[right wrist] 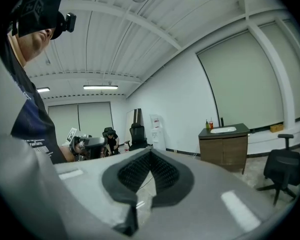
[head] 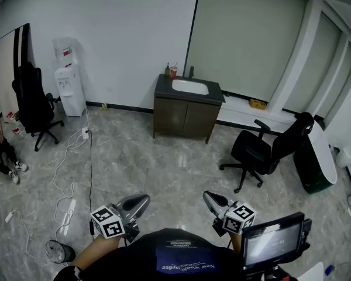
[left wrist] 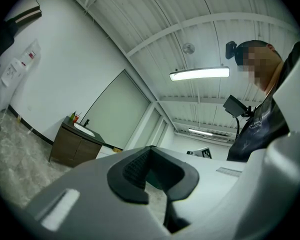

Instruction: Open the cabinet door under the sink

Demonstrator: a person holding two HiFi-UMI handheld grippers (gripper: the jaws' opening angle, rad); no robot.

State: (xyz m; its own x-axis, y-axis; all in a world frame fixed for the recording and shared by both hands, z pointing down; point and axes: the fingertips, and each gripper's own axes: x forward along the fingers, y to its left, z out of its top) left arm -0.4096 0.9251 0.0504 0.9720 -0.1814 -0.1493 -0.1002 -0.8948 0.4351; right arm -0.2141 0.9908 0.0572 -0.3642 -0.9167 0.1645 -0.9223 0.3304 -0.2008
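Note:
The dark wooden sink cabinet [head: 184,117] stands against the far wall, its two doors closed, with a white basin [head: 190,86] set in its dark top. Bottles stand at the top's back left corner. My left gripper [head: 141,201] and right gripper [head: 209,196] are held close to my body at the bottom of the head view, far from the cabinet across the floor. Both are shut with nothing between the jaws. The cabinet [left wrist: 72,146] shows small at the left of the left gripper view beyond the left gripper [left wrist: 150,149]. In the right gripper view the cabinet [right wrist: 223,146] stands at the right, past the right gripper [right wrist: 150,153].
A black office chair [head: 263,151] stands right of the cabinet on the marble floor. Another black chair [head: 32,104] and a water dispenser [head: 69,89] are at the left wall. White cables [head: 76,157] trail over the floor. A person [head: 0,151] sits at the left edge.

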